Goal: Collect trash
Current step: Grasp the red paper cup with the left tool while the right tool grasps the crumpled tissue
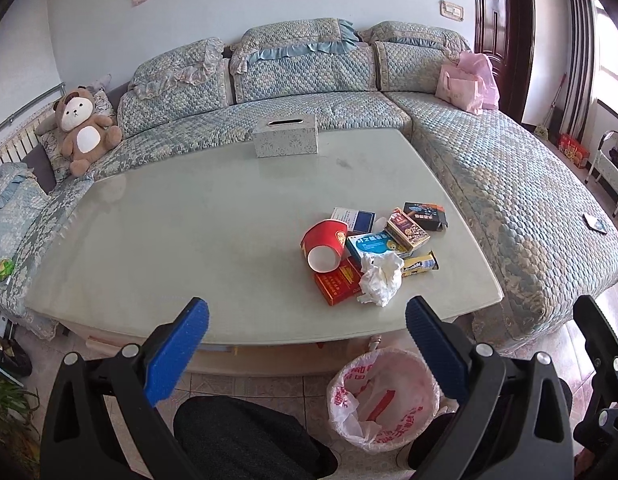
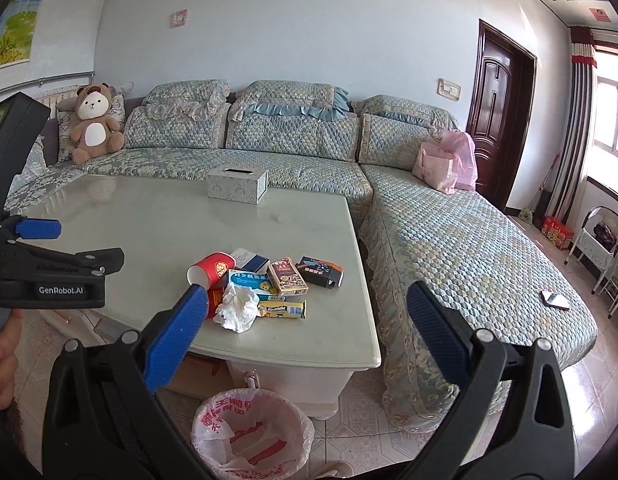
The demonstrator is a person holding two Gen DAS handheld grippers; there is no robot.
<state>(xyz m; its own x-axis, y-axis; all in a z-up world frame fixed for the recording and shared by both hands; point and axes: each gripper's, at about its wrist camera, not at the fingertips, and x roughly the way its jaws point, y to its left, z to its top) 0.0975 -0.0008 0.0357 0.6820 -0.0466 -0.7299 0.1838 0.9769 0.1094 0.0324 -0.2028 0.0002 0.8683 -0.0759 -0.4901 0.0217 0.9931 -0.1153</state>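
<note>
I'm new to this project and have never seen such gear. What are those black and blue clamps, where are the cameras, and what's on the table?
They are hand-held two-finger grippers; a person carries one in each hand. Each picture comes from a fisheye camera on one gripper, looking along its fingers. The left gripper and right gripper are both open and hold nothing. On the coffee table lie a tipped red paper cup, a crumpled tissue, several small cartons and, at the far edge, a tissue box. A lined trash bin stands on the floor.

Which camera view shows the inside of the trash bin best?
The right wrist view: the trash bin stands between the open fingers, its mouth and pink liner plainly seen. In the left wrist view the trash bin is also visible under the table, but one finger of the left hand-held gripper crosses its rim.
</note>
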